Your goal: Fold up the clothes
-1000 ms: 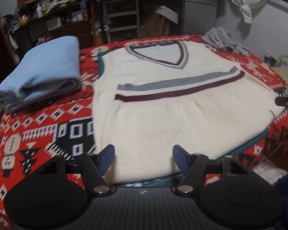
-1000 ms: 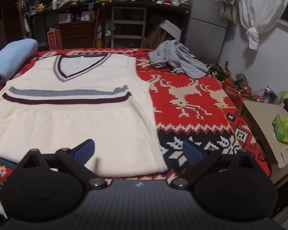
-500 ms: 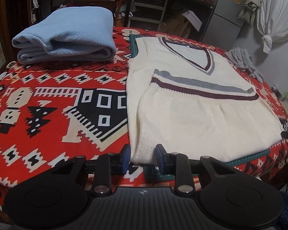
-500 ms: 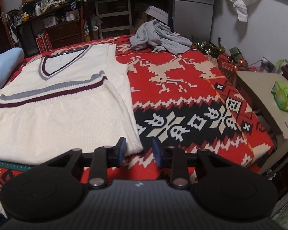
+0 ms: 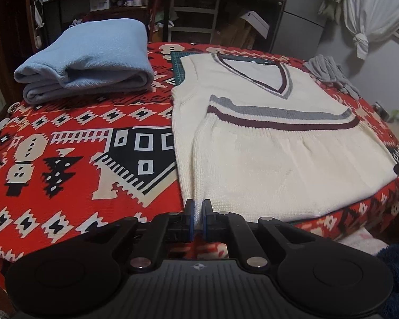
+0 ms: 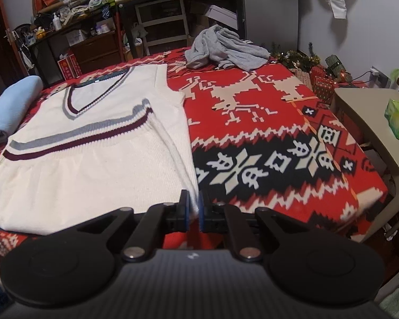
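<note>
Vest (image 5: pixel 274 159), one cream knit with V-neck, lies flat on the red patterned tabletop (image 5: pixel 66 159), neck pointing away, hem nearest. One folded blue sweater (image 5: pixel 90 61), one crumpled grey garment (image 6: pixel 226 47). Left tool (image 5: pixel 198 218) and right tool (image 6: pixel 192 212) each pinch a hem corner.

The right tool (image 6: pixel 192 211) had its two blue-padded fingers pinched on the near right corner of the cream knit vest (image 6: pixel 93 154), which lay flat with its V-neck pointing away and grey and maroon stripes across the chest. The vest rested on a surface covered by a red patterned blanket (image 6: pixel 266 133). A crumpled grey garment (image 6: pixel 226 50) sat at the far edge, a folded light blue garment (image 6: pixel 10 106) at the left, well apart from each other.
</note>
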Motion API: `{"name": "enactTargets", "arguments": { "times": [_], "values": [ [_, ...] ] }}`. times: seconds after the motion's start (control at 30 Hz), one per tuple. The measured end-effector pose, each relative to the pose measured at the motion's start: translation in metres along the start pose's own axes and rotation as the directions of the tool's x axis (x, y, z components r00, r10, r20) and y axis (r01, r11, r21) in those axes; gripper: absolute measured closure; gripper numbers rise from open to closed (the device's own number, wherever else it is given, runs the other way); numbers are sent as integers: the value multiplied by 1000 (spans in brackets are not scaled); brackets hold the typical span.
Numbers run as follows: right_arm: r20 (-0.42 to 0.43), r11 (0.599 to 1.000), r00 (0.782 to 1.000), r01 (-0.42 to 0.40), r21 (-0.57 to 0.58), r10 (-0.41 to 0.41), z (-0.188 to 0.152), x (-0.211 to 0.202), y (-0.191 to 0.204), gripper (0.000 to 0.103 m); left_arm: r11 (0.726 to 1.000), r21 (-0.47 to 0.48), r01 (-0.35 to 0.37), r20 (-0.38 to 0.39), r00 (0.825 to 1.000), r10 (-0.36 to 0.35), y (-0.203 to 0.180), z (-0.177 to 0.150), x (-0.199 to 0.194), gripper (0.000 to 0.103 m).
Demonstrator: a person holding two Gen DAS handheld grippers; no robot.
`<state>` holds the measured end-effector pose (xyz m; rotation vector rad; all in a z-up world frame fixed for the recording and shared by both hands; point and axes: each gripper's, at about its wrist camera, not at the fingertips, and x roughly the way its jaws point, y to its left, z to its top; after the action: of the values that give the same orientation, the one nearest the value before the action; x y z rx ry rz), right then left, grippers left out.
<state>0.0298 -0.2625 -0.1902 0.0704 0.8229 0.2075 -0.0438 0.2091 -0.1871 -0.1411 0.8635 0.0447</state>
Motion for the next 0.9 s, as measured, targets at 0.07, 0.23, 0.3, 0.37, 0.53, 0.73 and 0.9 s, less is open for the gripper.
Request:
{"name": "enactTargets", "arguments": {
  "times": [0.07, 0.23, 0.3, 0.37, 0.53, 0.73, 0.9],
  "values": [
    [-5, 1000, 1000, -6, 3, 6, -3, -5, -1, 96, 1000, -14, 4, -19, 1000, -4, 4, -2, 2, 97],
    [-23, 1000, 1000, 4, 2, -4, -8, -4, -4, 94, 997, -75, -7, -46, 999, 4, 15, -5, 3, 90],
    [-22, 1000, 1000, 12, -10, -12, -7, -6, -4, 94, 998, -62, -20, -38, 999, 18, 14, -3, -3, 90],
    [-15, 999, 999, 31, -34, -32, -5, -10, -2, 92, 998, -40, -52, -26, 998, 51, 13, -1, -9, 91],
    [23, 994, 998, 67, -89, -65, 4, -21, 5, 91, 998, -47, -47, 40, 998, 48, 10, 8, -28, 91],
    [52, 983, 999, 23, -183, -14, 13, -11, 43, 91, 999, 9, 48, 80, 996, -49, -21, 22, -11, 91],
    [38, 980, 999, 8, -201, -1, 9, 13, 56, 91, 1000, 2, 5, 17, 1000, -5, -20, 15, 26, 94]
  ]
}}
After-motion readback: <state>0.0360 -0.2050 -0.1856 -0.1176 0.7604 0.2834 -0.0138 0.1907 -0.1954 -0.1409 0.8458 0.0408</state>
